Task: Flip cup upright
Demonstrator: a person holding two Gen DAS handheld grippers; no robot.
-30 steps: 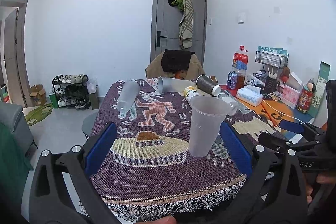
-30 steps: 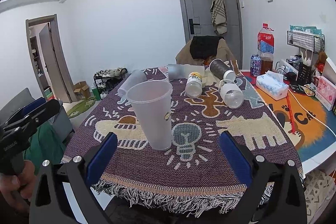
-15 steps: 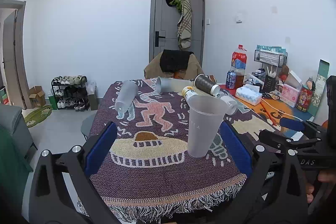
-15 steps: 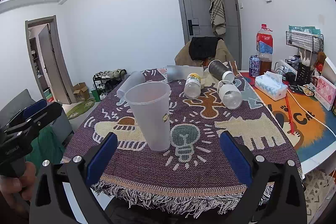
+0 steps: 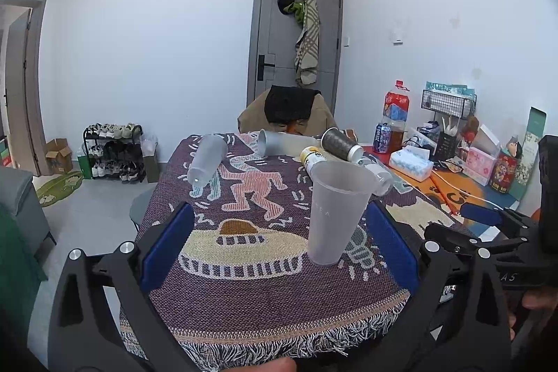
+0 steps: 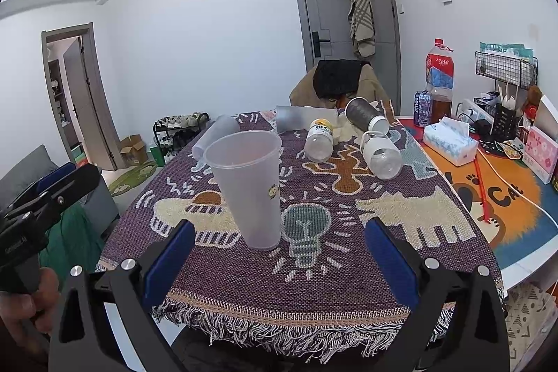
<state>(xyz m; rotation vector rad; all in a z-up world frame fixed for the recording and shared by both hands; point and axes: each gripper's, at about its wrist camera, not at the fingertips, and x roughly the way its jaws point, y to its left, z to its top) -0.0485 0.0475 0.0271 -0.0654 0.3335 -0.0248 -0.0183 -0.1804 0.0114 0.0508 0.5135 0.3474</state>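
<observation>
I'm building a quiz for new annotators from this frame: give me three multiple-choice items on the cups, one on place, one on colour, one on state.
1. Where does the upright cup stand?
A. on the patterned cloth near the front edge
B. on the orange mat
C. on the floor

2. What colour are the gripper pads?
A. red
B. blue
C. green

3. How is the frosted cup at the far left lying?
A. upright
B. on its side
C. stacked in another cup

Answers: 1 A, it rests on the cloth beside the bulb motif. 2 B, both views show blue pads. 3 B, its length lies along the cloth.
</observation>
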